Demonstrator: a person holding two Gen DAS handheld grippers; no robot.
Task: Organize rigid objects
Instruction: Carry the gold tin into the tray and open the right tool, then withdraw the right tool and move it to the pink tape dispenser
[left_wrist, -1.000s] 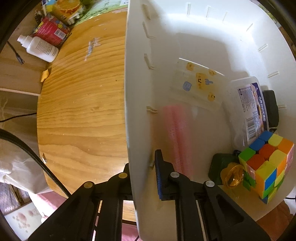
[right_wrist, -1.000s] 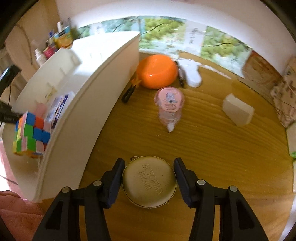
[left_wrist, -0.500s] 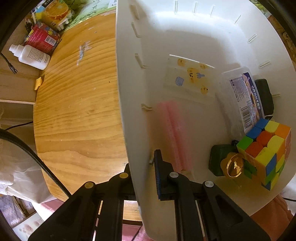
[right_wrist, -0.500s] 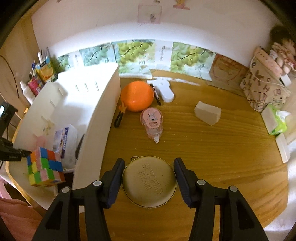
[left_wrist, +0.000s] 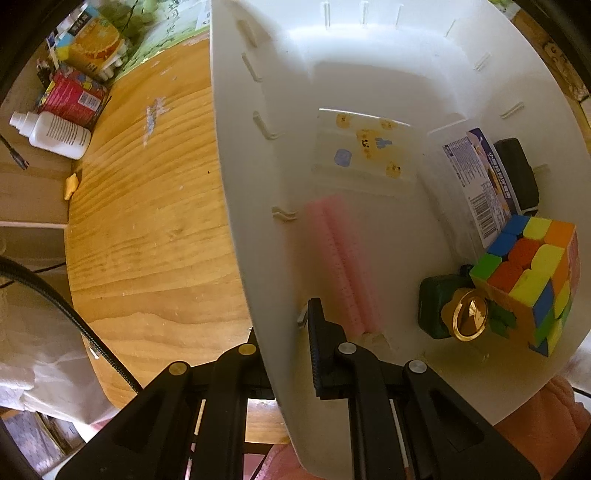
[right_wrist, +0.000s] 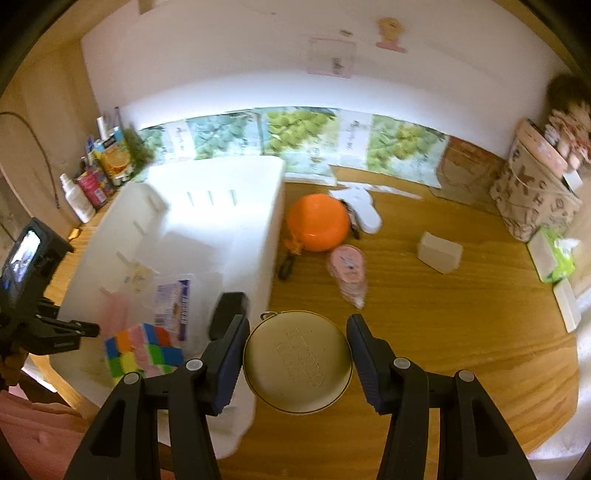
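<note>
Meanwhile, left tool (left_wrist: 284, 325) pinches the white bin's wall (left_wrist: 240, 184) steady while right tool (right_wrist: 295, 354) grips the round tin (right_wrist: 297, 365) for binning.

The far half of the white plastic bin (left_wrist: 369, 74) lies bare; its near right corner is crowded by a multicoloured puzzle cube (left_wrist: 532, 277). Bare wooden bench (right_wrist: 461, 314) spreads right.

left tongs (left_wrist: 284, 332): black arms, brass-coloured screws | right tongs (right_wrist: 297, 354): black, blue ribbed pads, silver screws
</note>
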